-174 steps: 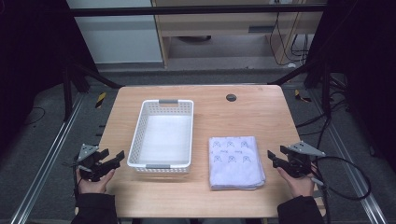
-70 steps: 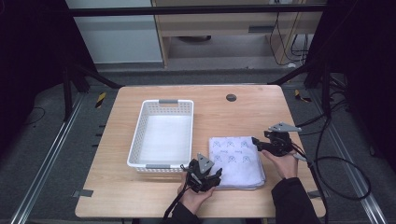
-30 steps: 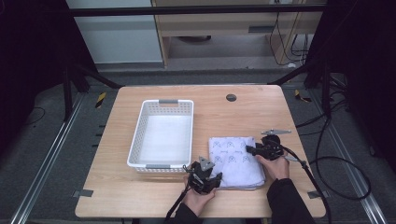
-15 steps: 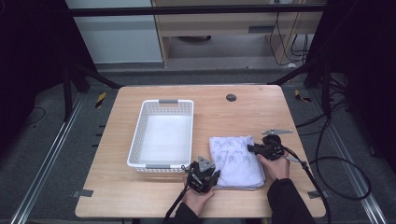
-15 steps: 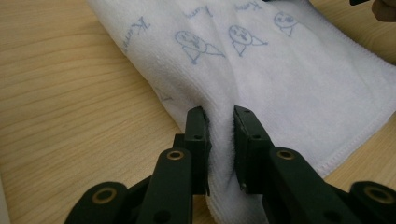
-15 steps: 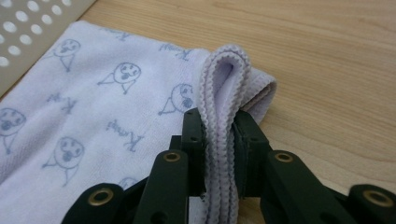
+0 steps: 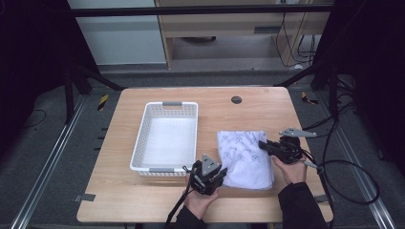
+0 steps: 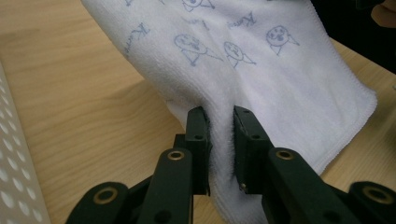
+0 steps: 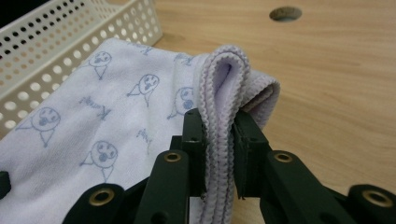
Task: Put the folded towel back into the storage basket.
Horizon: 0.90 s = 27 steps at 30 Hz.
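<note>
A light wooden table [image 7: 143,200] with a round cable hole [image 7: 236,99] near its far edge is standing on grey floor, a pale cabinet behind it. The folded white printed towel [image 7: 243,157] is lying by the near right part of the table, long axis running near-to-far, its edges lifting off the wood. The left gripper [image 7: 212,179] is clamping its near-left corner, the right gripper [image 7: 265,146] is pinching its bunched right edge, and the white perforated basket [image 7: 165,169] left-centre is sitting empty.
</note>
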Tool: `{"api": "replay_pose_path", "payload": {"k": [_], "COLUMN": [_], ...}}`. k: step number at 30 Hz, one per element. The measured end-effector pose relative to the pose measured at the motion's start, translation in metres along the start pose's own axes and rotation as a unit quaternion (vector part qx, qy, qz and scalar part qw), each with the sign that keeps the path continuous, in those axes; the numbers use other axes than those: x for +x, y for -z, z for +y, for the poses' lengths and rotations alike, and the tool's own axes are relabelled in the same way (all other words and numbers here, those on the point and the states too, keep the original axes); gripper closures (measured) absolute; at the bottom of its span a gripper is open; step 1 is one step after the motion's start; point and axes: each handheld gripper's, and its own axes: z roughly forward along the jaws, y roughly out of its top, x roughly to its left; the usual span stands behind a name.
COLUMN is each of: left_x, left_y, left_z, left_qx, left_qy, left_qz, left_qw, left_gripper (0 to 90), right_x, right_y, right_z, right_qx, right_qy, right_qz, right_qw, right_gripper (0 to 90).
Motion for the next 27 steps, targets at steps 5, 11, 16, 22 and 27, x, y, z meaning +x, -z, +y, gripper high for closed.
{"api": "replay_pose_path", "payload": {"k": [5, 11, 16, 22, 27], "left_x": [0.000, 0.003, 0.005, 0.009, 0.013], "left_y": [0.010, 0.021, 0.030, 0.040, 0.049], "left_z": [0.013, 0.021, 0.029, 0.038, 0.046], "left_qx": [-0.010, -0.016, -0.023, -0.031, -0.039], "left_qy": [-0.010, -0.017, -0.019, -0.021, -0.022], "left_qz": [-0.002, -0.002, -0.002, 0.000, 0.002], "left_qw": [0.9999, 0.9997, 0.9996, 0.9993, 0.9990], "left_gripper": [76.3, 76.3, 76.3, 76.3, 76.3], "right_x": [0.004, 0.011, 0.018, 0.024, 0.032], "right_y": [0.010, 0.018, 0.022, 0.026, 0.027], "right_z": [0.007, 0.015, 0.022, 0.030, 0.040], "right_qx": [-0.018, -0.039, -0.053, -0.072, -0.083], "right_qy": [0.007, 0.019, 0.027, 0.028, 0.033], "right_qz": [-0.001, 0.000, -0.002, 0.002, -0.001], "right_qw": [0.9998, 0.9991, 0.9982, 0.9971, 0.9960], "right_gripper": [77.4, 77.4, 77.3, 77.3, 77.4]}}
